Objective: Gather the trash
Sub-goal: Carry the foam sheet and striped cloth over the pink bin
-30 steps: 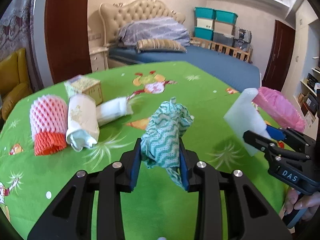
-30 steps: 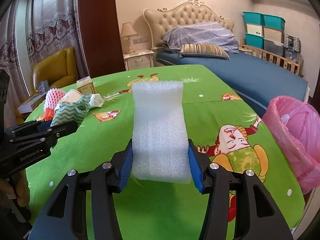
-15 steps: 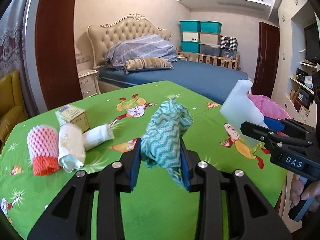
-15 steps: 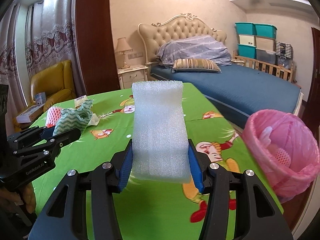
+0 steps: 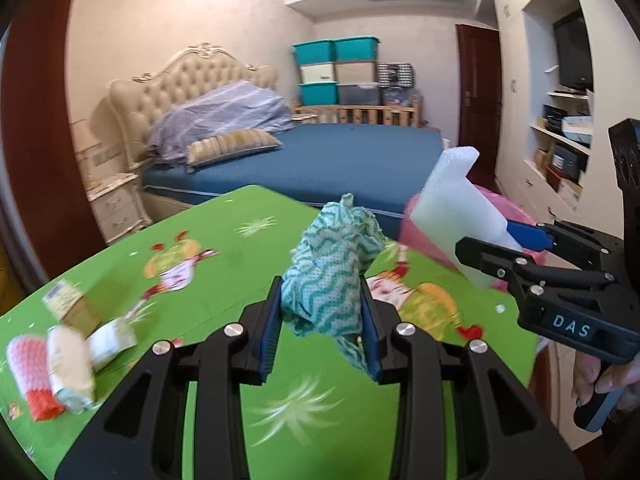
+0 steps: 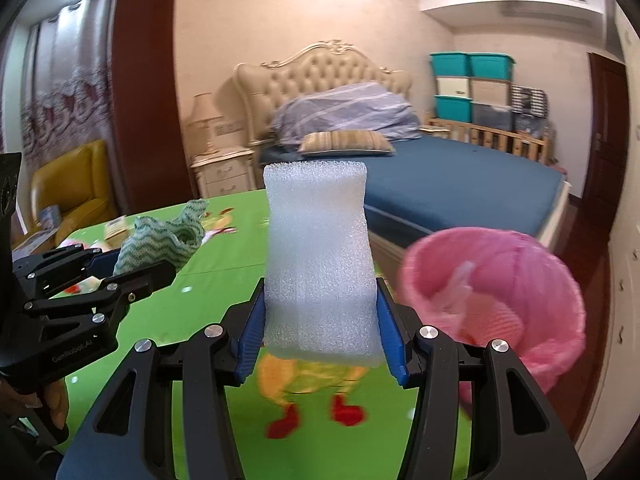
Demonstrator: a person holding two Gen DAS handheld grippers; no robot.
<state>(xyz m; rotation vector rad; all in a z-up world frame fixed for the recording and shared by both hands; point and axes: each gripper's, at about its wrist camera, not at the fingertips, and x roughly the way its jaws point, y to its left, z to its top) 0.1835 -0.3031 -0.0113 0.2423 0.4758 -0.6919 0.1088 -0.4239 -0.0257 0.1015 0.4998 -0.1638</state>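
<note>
A green cartoon-printed desk [image 5: 224, 292] is carrying leftover items at its far left: a pink and orange foam net [image 5: 30, 376], a cream wrapper roll [image 5: 70, 368], a white crumpled paper [image 5: 114, 338] and a small box [image 5: 66, 306], all blurred. A blue bed [image 6: 460, 184] is lying beyond the desk. The pink-lined trash bin [image 6: 520, 280] is standing off the desk's right edge, with pink scraps already sitting inside. The right gripper [image 6: 320, 336] is clamping its fingers on a white foam sheet [image 6: 320, 264], which is standing upright, long axis vertical, just left of the bin. The left gripper [image 5: 322, 330] is pinching a teal wavy-patterned cloth [image 5: 332, 272], bunched and pointing upward above the desk, with the foam sheet and right gripper between it and the bin
</note>
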